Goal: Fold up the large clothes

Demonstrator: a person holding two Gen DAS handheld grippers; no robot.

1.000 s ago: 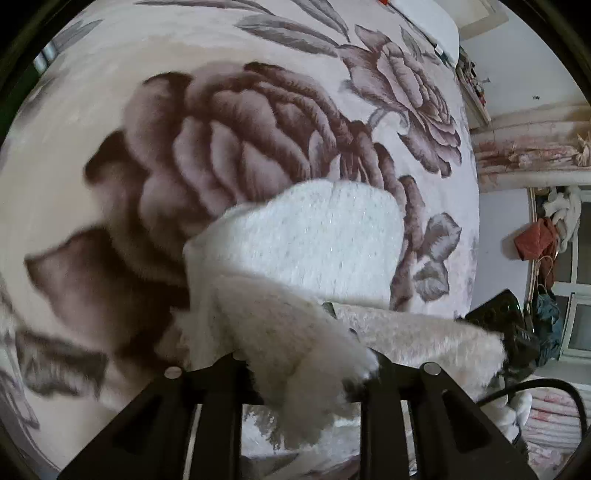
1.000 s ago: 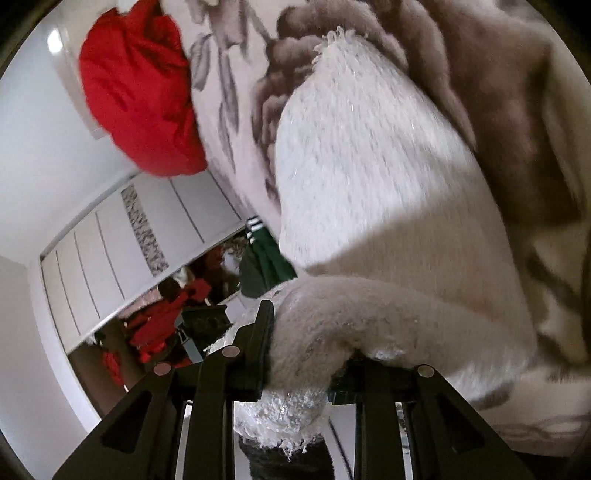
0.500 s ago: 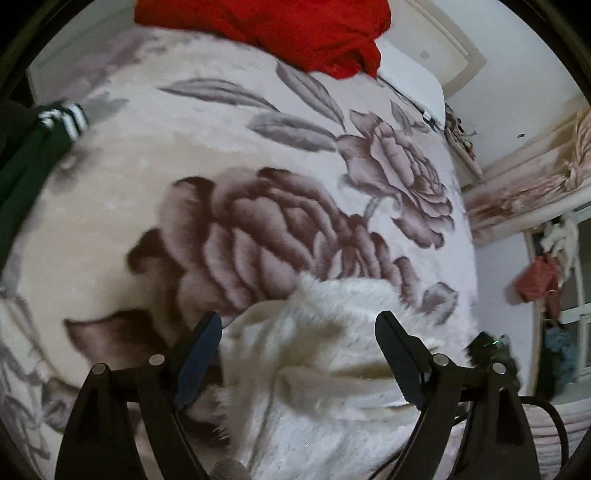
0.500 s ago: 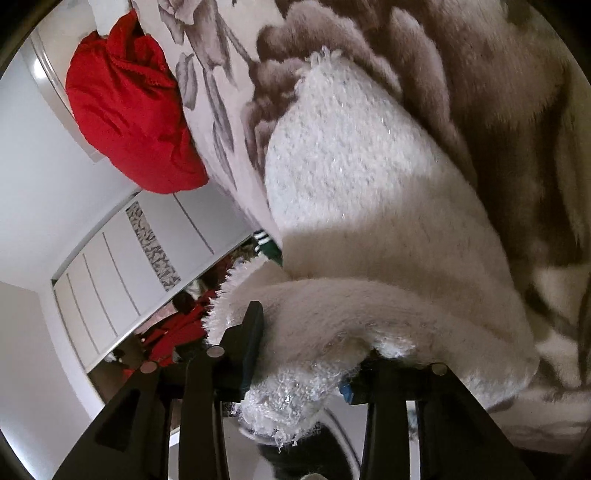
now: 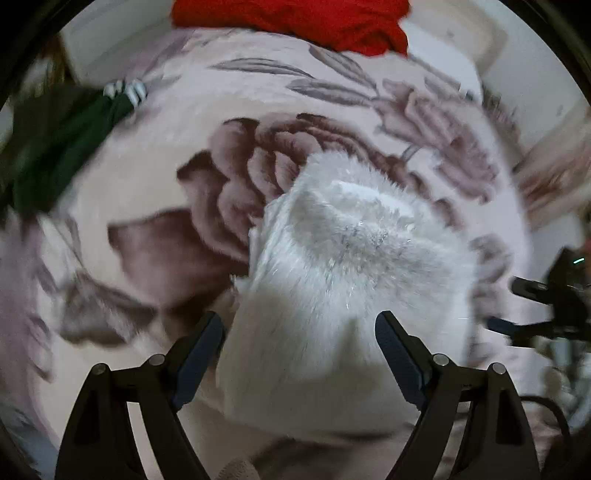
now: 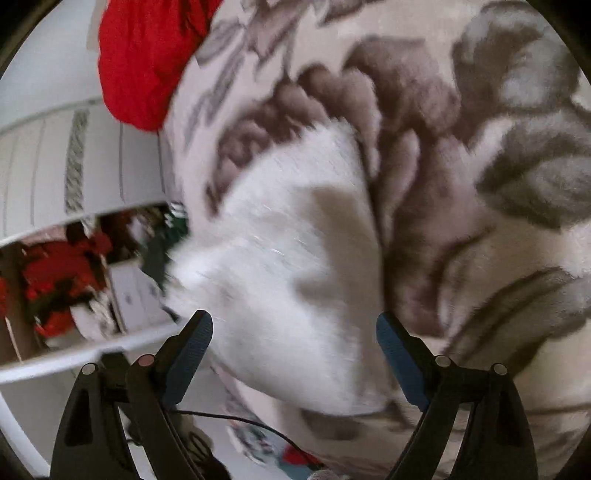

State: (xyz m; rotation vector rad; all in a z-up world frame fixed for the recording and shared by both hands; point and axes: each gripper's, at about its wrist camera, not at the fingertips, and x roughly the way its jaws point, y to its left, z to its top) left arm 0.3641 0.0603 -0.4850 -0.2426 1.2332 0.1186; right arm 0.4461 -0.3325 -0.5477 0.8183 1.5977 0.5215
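Two tools in view, both wide. Left tool [image 5: 299,347]: jaws spread, nothing pinched, hanging over the near end of the folded white fluffy garment [image 5: 343,280]. Right tool [image 6: 293,345]: jaws opening, pads off the cloth, the same white garment [image 6: 291,258] lying between and beyond them. Garment flat on the bed, on a cream blanket [image 5: 155,206] printed with big brown-grey roses. Beyond it, plenty of bare blanket on every side. Far end of the bed: a red heap of cloth [image 5: 295,16]. At the left edge in the left view: a dark green garment [image 5: 59,147] with white stripes. Off the bed's side in the right view: pale panelled wardrobe doors [image 6: 55,158]. Both views blurred.
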